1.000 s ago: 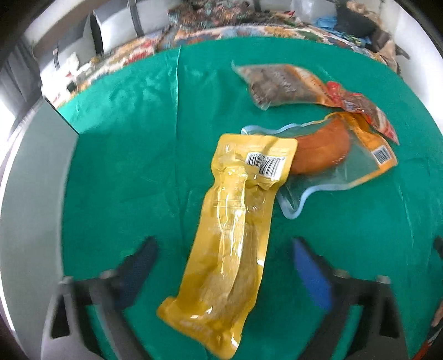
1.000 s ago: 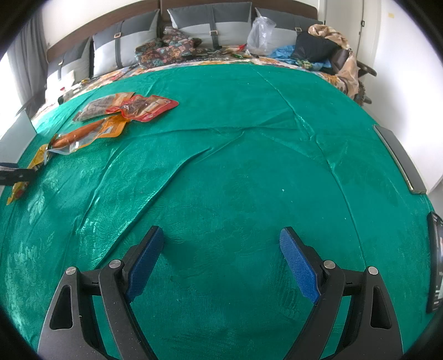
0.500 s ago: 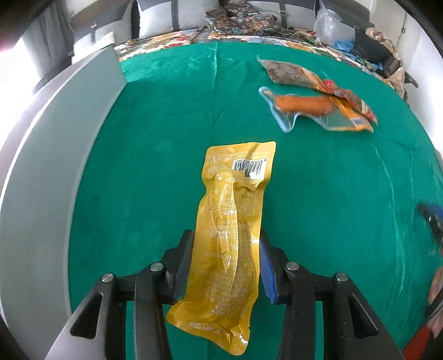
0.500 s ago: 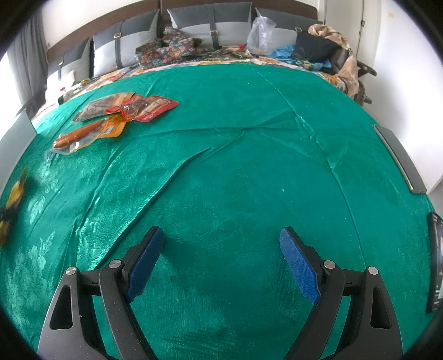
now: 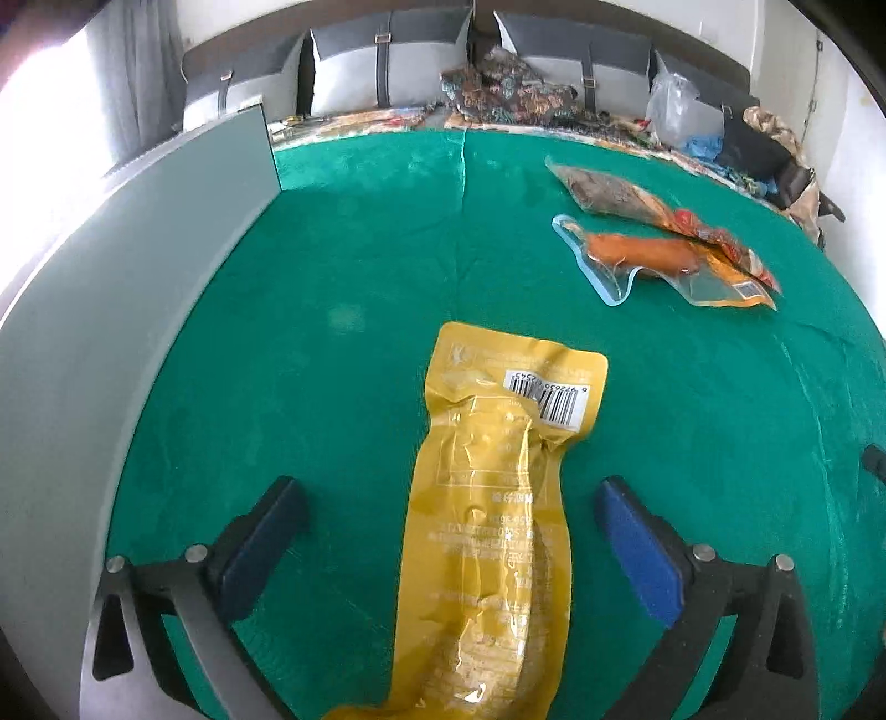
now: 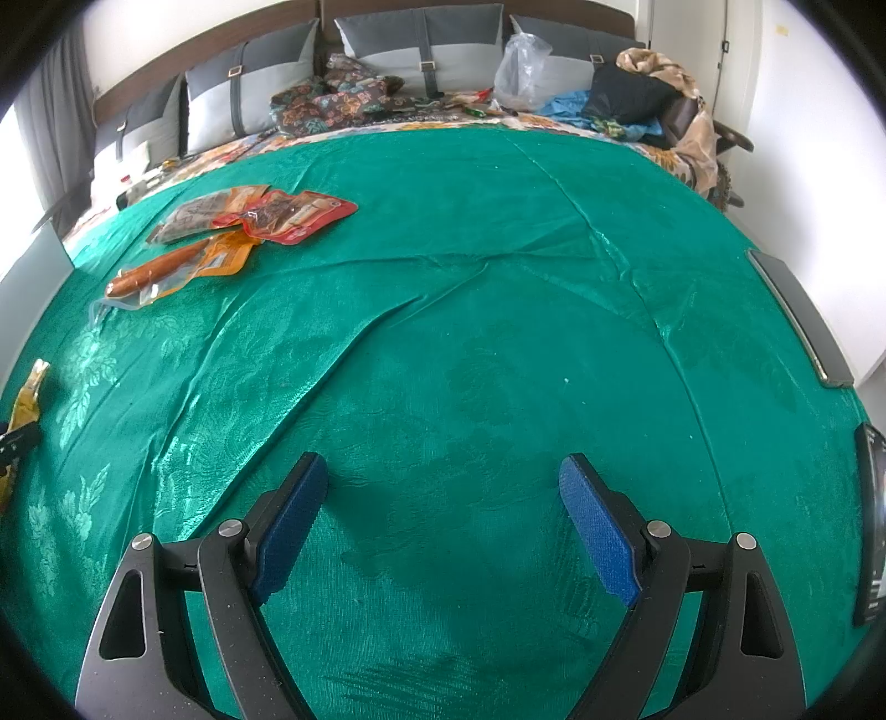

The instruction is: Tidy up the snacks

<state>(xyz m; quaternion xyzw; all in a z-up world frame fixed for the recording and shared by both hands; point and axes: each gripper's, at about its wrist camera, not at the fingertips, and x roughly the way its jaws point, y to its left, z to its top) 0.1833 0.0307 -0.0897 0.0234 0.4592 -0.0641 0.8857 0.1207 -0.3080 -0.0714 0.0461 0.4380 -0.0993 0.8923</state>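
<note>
While our left gripper (image 5: 448, 509) hangs over the green cloth (image 5: 360, 277), its jaws are opening and stand wide apart. Between them lies the yellow packet (image 5: 493, 531), flat on the cloth, barcode end pointing away from us, and neither pad touches it. To the left of it runs a grey panel (image 5: 111, 310). Farther off, up and to the right, we see the sausage pack (image 5: 659, 260) just beside the brown pouch (image 5: 609, 191), whose far end it overlaps.

From the right wrist we see our right gripper (image 6: 443, 487) spread wide over bare cloth, with nothing between its pads. The snacks lie well apart from it, at the far left: the sausage pack (image 6: 171, 268), the brown pouch (image 6: 194, 213) and a red pouch (image 6: 288, 213) lying partly over it. The yellow packet (image 6: 27, 399) shows at the left edge, with a dark tip of the left gripper (image 6: 19, 437) across it. Pillows (image 6: 421, 50) and heaped clothes (image 6: 642, 94) line the far end.
</note>
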